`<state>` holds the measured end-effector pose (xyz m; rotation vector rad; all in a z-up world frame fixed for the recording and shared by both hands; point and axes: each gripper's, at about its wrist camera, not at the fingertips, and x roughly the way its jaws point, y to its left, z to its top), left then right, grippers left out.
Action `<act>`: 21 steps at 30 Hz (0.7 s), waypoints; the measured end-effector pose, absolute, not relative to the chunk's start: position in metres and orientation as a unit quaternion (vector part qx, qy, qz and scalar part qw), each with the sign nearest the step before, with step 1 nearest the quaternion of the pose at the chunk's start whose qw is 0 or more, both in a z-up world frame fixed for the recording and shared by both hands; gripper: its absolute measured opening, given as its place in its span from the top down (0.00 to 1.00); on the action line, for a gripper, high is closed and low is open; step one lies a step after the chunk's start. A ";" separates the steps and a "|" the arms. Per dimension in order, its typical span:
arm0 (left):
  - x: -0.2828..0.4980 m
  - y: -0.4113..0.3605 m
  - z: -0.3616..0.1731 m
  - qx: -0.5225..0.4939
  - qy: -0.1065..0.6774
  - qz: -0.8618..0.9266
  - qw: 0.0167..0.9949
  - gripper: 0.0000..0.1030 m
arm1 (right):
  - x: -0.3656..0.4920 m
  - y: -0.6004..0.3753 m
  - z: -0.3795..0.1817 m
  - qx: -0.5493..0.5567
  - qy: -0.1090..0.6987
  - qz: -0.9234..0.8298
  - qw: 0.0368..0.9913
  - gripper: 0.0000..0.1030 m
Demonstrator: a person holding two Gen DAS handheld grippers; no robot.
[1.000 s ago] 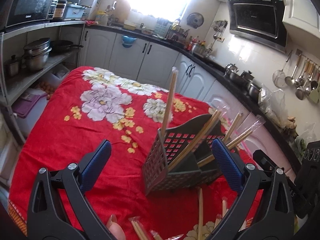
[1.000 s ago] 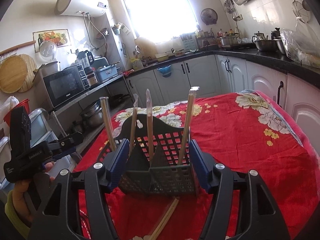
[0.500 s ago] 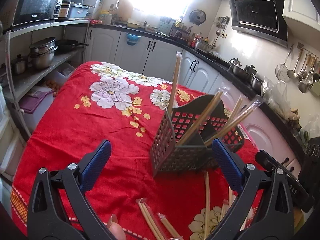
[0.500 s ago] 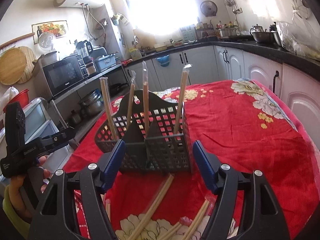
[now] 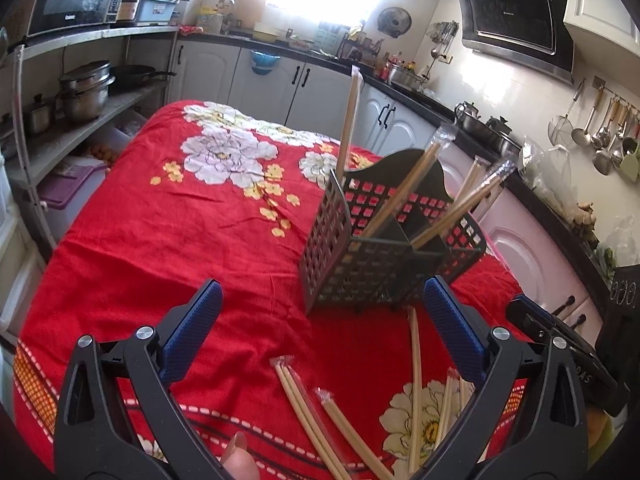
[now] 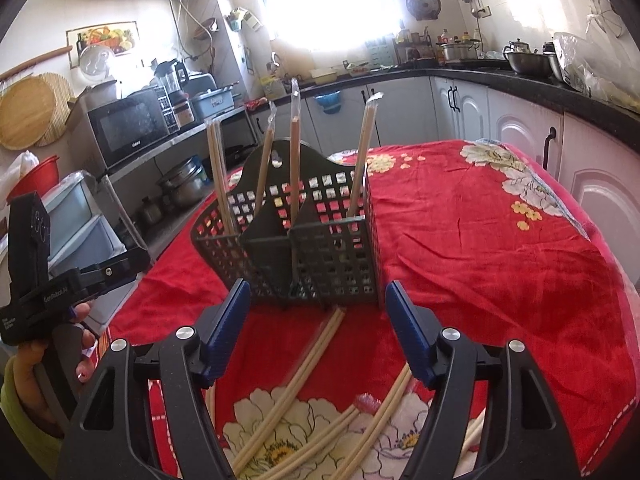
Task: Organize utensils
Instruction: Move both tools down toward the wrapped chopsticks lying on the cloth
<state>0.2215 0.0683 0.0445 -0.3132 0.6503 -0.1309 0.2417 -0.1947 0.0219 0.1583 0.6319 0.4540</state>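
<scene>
Both grippers, L (image 5: 320, 312) & R (image 6: 318, 308), wide, empty, above loose chopsticks (image 6: 316, 352) on cloth (image 6: 480, 248) before caddy (image 6: 304, 248); risk: nudging caddy, tipping 5 sticks inside

Bare red cloth (image 5: 168, 240) lies open left of the basket (image 5: 360, 268); loose chopsticks (image 5: 414, 380) clutter its front.

caddy (image 6: 304, 240) on table (image 6: 500, 248) | loose chopsticks (image 6: 304, 364) before it
</scene>
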 end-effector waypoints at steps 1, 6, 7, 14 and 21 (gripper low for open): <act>0.220 0.067 0.043 -0.152 0.320 -0.065 0.933 0.10 | 0.240 -0.194 0.021 0.075 0.310 0.221 0.922 0.34; 0.215 0.065 0.035 -0.148 0.331 -0.069 0.929 0.10 | 0.233 -0.195 0.013 0.066 0.321 0.223 0.918 0.34; 0.214 0.064 0.033 -0.147 0.333 -0.070 0.929 0.10 | 0.232 -0.195 0.011 0.064 0.324 0.223 0.917 0.34; 0.209 0.059 0.026 -0.139 0.346 -0.086 0.924 0.10 | 0.224 -0.203 0.000 0.056 0.342 0.218 0.912 0.34; 0.209 0.043 0.014 -0.128 0.370 -0.109 0.914 0.10 | 0.219 -0.219 -0.011 0.059 0.360 0.199 0.909 0.34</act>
